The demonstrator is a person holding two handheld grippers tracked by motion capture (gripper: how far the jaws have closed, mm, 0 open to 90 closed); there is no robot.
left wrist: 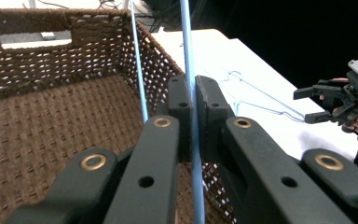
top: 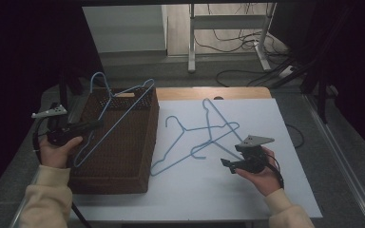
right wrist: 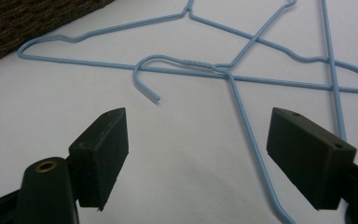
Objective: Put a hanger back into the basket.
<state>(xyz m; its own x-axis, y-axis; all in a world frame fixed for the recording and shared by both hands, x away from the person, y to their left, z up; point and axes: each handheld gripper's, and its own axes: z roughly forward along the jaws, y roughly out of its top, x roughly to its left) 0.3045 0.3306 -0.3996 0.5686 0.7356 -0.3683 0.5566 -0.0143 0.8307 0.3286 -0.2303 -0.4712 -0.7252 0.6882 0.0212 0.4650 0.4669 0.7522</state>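
Hangers are the items being handled: three blue wire ones are counted, and the work appears to be their transfer into the basket (top: 138,142).

One hanger (top: 119,111) is held over the basket, its hook raised above the far rim and its frame slanting down toward the near left corner. It is clamped by the left gripper (top: 83,127) at the basket's left wall; in the left gripper view the fingers (left wrist: 182,105) are seen closed tight on the blue wire. Whether any part of it rests on the rim cannot be told. It has not been released, so this placement is judged incomplete.

Two more hangers (top: 204,135) lie crossed over one another on the white surface (top: 266,190), just right of the basket. Neither is touched.

The right gripper (top: 231,165) is held right of the basket, near the crossed pair, with its fingers (right wrist: 105,149) spread wide and nothing between them; a wire leg passes below the gap.

Assessment: no hanger is seen lying inside the basket. One is partway in; two remain to be collected. Separation of the crossed pair is likely to be needed first.
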